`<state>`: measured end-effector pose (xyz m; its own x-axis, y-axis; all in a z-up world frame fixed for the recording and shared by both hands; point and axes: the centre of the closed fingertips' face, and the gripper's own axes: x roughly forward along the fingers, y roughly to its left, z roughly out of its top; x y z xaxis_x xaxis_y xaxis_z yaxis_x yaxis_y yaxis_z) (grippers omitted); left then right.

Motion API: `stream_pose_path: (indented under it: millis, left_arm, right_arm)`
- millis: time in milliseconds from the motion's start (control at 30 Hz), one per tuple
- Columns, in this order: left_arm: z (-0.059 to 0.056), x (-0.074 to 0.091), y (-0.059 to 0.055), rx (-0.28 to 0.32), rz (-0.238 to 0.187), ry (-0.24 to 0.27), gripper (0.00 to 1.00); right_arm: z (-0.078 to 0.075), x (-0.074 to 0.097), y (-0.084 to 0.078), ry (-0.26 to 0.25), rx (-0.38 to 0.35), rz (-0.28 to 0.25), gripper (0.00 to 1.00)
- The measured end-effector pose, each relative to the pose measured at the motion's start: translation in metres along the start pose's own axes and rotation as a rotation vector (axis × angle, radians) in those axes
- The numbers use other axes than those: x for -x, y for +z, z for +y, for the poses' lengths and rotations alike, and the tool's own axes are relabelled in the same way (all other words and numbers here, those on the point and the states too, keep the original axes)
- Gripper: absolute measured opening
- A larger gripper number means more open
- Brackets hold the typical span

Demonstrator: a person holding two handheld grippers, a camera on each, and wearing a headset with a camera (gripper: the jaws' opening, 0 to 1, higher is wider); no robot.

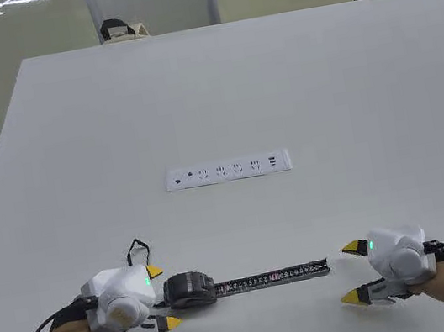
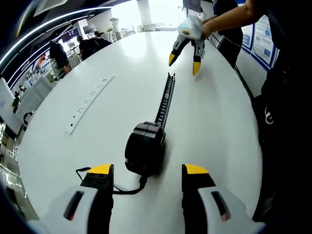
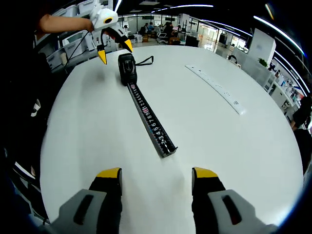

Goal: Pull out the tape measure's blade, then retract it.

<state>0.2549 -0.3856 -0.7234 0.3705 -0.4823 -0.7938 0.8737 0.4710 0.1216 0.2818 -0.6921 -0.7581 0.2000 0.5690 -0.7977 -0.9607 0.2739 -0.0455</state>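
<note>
Left hand-held gripper (image 1: 163, 297), jaws spread and holding nothing; tape measure case (image 2: 145, 147) lies on the white tabletop (image 1: 276, 80) just ahead of its yellow tips, the black wrist strap (image 1: 137, 250) trailing beside it; blade (image 1: 270, 277) lies drawn out flat along the tabletop, running from the case toward the right hand-held gripper (image 3: 156, 173); right jaws likewise spread and holding nothing, the blade's hooked end lying near but apart from them; white power strip (image 1: 228, 169) lies farther across the tabletop, well apart from the tape.
</note>
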Motion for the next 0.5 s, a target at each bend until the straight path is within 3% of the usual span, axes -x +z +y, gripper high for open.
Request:
stream_pose_path:
  millis: [200, 500]
  left_arm:
    - [-0.002, 0.017, -0.008, 0.114, -0.032, 0.074, 0.61]
    - [-0.014, 0.039, -0.012, 0.206, -0.077, 0.168, 0.71]
  right_arm:
    - [0.003, 0.014, 0.000, -0.087, -0.103, -0.047, 0.65]
    - [0.020, 0.034, 0.007, -0.170, -0.181, -0.085, 0.76]
